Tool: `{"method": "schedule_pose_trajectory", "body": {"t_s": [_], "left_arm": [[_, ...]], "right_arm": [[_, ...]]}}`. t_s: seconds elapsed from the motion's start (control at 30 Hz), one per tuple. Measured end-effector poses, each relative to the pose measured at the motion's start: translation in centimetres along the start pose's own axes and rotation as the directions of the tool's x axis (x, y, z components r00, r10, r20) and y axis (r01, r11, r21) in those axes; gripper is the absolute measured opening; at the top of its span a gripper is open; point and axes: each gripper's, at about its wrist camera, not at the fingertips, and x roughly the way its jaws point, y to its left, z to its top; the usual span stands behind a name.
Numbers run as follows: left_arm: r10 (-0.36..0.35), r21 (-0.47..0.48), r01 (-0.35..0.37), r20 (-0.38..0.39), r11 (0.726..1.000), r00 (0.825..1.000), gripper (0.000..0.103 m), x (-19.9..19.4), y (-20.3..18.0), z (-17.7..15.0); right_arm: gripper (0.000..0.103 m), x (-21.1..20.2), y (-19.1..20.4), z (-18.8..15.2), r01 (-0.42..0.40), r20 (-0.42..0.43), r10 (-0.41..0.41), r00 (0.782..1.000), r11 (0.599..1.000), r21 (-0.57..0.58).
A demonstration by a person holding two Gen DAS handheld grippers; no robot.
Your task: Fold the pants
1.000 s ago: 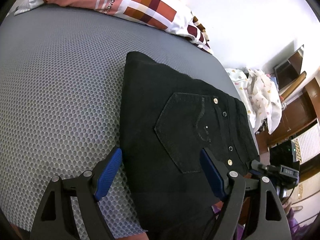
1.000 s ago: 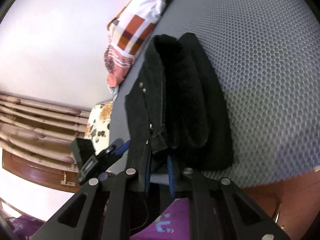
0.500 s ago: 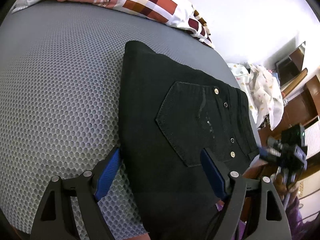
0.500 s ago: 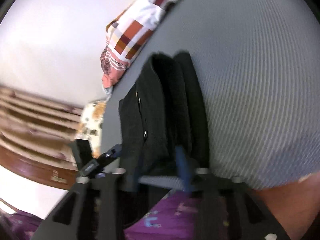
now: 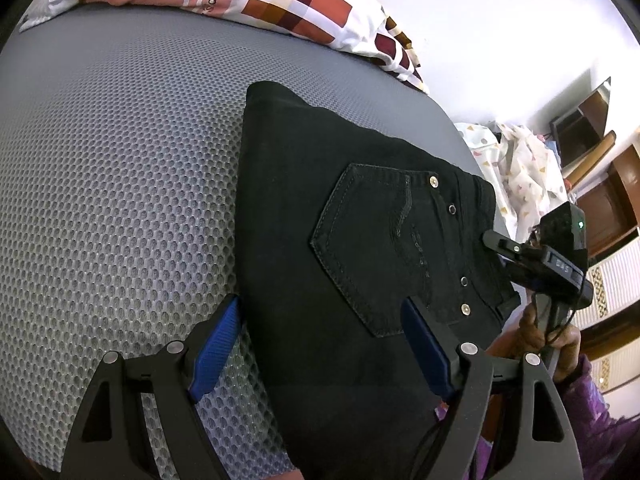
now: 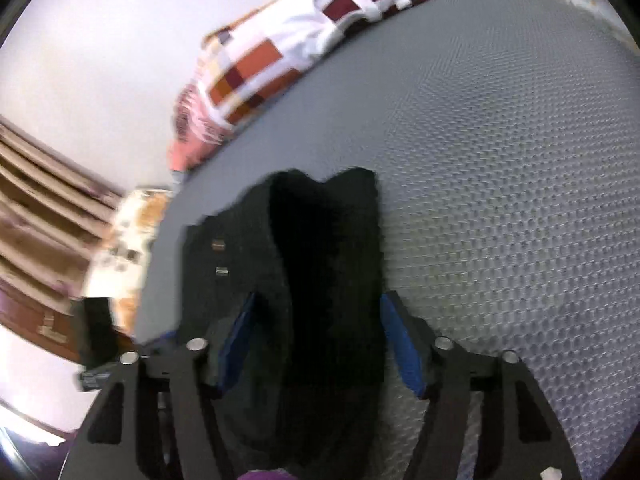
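Folded pants (image 5: 360,240) on mattress (image 5: 120,180), pillow (image 5: 288,4) behind.

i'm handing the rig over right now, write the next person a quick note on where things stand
Left gripper: open, jaws apart over the near edge of the pants, not pinching.
Right gripper: jaws have just been opening; they straddle the thick folded end of the pants, pads not pressing.
Pants: folded into a compact black stack, back pocket facing up, lying on the grey mattress near its edge. Checked pillow sits at the far side, apart from them.
Done: the folds look complete.
Left: probably just pull both grippers clear and tidy the stack if needed.
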Motion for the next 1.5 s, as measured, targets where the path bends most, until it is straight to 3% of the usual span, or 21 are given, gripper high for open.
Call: {"method": "schedule_pose_trajectory", "body": {"t_s": [0.07, 0.2, 0.27, 0.33, 0.4, 0.47, 0.83, 0.93, 1.2, 1.3, 1.4, 1.5], "left_arm": [[0.002, 0.003, -0.002, -0.002, 1.0, 1.0, 0.081, 0.1, 0.0, 0.0], [0.01, 0.009, -0.009, -0.008, 1.0, 1.0, 0.081, 0.5, 0.0, 0.1], [0.013, 0.009, -0.013, -0.008, 1.0, 1.0, 0.081, 0.8, 0.0, 0.1], [0.015, 0.014, -0.015, -0.008, 1.0, 1.0, 0.081, 1.1, -0.1, 0.2], [0.018, 0.019, -0.018, -0.007, 1.0, 1.0, 0.081, 1.4, -0.1, 0.4], [0.02, 0.022, -0.02, -0.007, 1.0, 1.0, 0.081, 1.6, -0.2, 0.5], [0.031, 0.039, -0.031, -0.007, 0.999, 0.999, 0.083, 1.9, -0.3, 0.4], [0.031, 0.036, -0.031, -0.006, 0.999, 1.0, 0.083, 2.1, -0.3, 0.6], [0.037, 0.044, -0.036, -0.01, 0.998, 0.999, 0.084, 2.3, -0.6, 0.6], [0.037, 0.044, -0.037, -0.011, 0.998, 0.999, 0.084, 2.3, -0.6, 0.6], [0.041, 0.051, -0.041, -0.012, 0.998, 0.999, 0.085, 2.3, -0.7, 0.6], [0.044, 0.056, -0.043, -0.011, 0.997, 0.999, 0.085, 2.4, -0.9, 0.6]], "right_arm": [[0.065, -0.1, 0.1, -0.4, -0.06, -0.01, 0.06, 0.998, 0.998, 0.013], [0.065, -1.4, 1.6, -0.9, 0.099, 0.06, -0.094, 0.994, 0.99, -0.096], [0.065, -2.3, 1.6, -0.7, 0.056, 0.093, -0.048, 0.994, 0.995, -0.086], [0.065, -2.2, 1.3, -0.5, -0.039, 0.068, 0.044, 0.997, 0.997, -0.07], [0.065, -1.6, 1.1, -0.2, -0.071, 0.045, 0.075, 0.996, 0.995, -0.066], [0.065, -0.8, 1.0, -0.1, -0.017, 0.034, 0.02, 0.999, 0.997, -0.073], [0.065, -1.4, 0.9, -0.6, -0.138, -0.014, 0.137, 0.99, 0.986, -0.094], [0.065, -2.3, 0.8, -0.3, -0.123, 0.029, 0.127, 0.992, 0.987, -0.108], [0.066, -0.3, 1.2, 0.5, -0.144, -0.022, 0.143, 0.99, 0.983, -0.115], [0.065, 0.2, 1.8, 0.0, -0.267, -0.112, 0.256, 0.96, 0.958, -0.102], [0.062, 0.7, 2.0, -0.4, -0.185, -0.122, 0.168, 0.978, 0.972, -0.147], [0.064, 1.4, 0.9, -0.2, -0.257, -0.131, 0.248, 0.96, 0.965, -0.057]]}}
